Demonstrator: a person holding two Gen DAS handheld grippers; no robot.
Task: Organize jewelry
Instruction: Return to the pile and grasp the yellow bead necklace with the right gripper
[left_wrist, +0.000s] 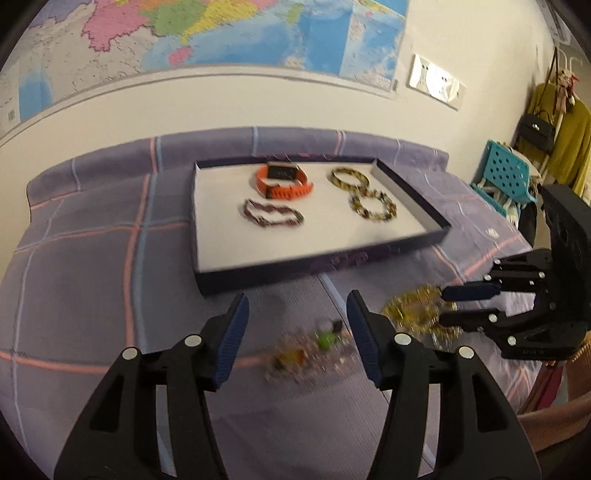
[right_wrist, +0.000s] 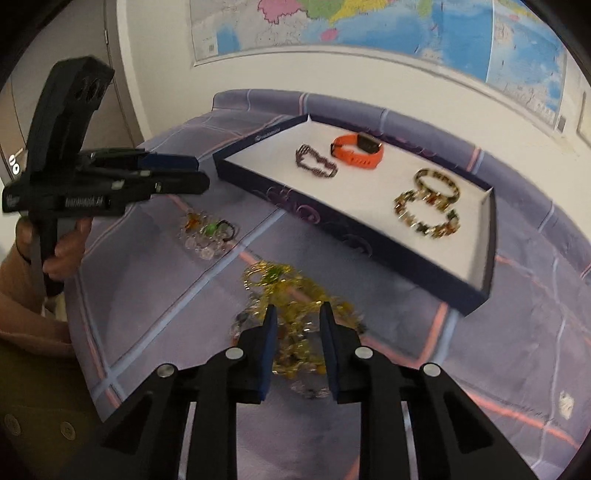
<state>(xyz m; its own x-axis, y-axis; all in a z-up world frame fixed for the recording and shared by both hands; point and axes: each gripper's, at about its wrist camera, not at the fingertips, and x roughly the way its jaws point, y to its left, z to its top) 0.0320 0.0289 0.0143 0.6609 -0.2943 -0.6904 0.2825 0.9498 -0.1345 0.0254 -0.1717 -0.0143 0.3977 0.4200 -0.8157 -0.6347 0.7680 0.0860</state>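
- Jewelry lies in two places: some inside a shallow dark box (left_wrist: 410, 240) with a white floor, and some loose on the purple checked cloth (left_wrist: 92, 258) in front of it.
- In the box, an orange watch (left_wrist: 282, 181) sits toward the far side, with a dark beaded bracelet (left_wrist: 272, 214) just in front of it.
- Also in the box, toward its right end, a striped bangle (left_wrist: 349, 178) touches a chunky brown-and-gold bracelet (left_wrist: 373, 206).
- On the cloth, outside the box, a small clear-beaded piece (right_wrist: 207, 232) with amber and green stones lies apart from a bigger gold heap (right_wrist: 295, 306) of chains.
- The left gripper (left_wrist: 297, 325) hangs above the clear-beaded piece, its blue-padded fingers (left_wrist: 232, 339) spread moderately wide with nothing between them; the piece shows blurred on the cloth below the gap.
- The right gripper (right_wrist: 297, 347) points down at the gold heap. Its jaws stand narrow, and gold chain shows in the gap between them, but the blur leaves it unclear whether the pads press on it.
- In the left wrist view the right gripper comes in from the right edge, its tips at the heap.
- In the right wrist view a hand (right_wrist: 62, 251) grips the left gripper's handle, with a tan sleeve (right_wrist: 22, 295) below it.
- A coloured map (left_wrist: 221, 33) hangs on the wall behind the table.
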